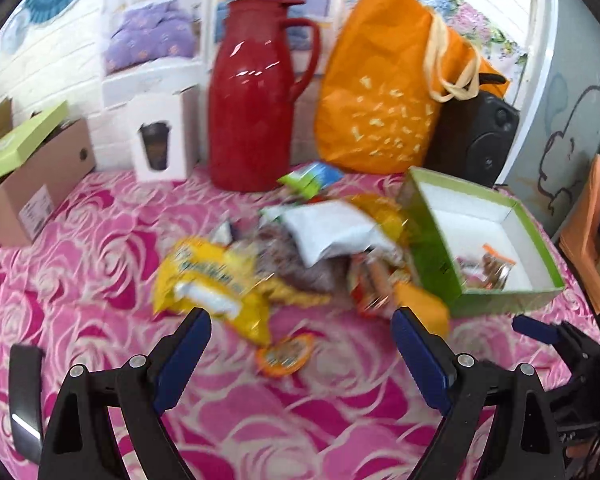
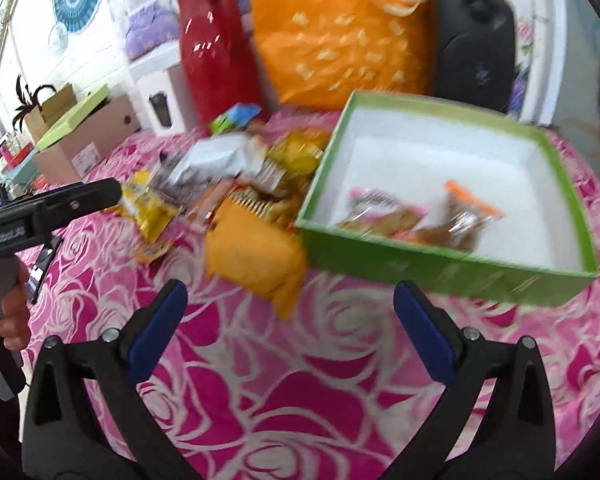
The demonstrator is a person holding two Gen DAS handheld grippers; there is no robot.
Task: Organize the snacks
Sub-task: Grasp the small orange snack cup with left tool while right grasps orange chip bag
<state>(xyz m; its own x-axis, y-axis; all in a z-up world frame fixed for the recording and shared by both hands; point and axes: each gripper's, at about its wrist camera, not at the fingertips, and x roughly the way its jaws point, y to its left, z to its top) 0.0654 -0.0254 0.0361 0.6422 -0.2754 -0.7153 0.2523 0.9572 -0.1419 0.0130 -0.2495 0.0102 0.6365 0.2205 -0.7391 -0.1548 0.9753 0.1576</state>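
Crinkly snack packets (image 1: 284,256), square cardboard box (image 2: 440,268) — quilted rose cloth (image 2: 300,392)

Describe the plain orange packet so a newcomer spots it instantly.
Find the green box on the pink rose cloth. The snack pile lies at its left; the orange packet is the pile's nearest piece, against the box's front corner. It alone is plain orange, unprinted.

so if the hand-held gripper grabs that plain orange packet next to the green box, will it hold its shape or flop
Likely floppy: the orange packet looks puffy with a creased, drooping corner. Probably light, being a soft pouch. Its film may slip between the open right hand-held gripper fingers; blur hides detail.
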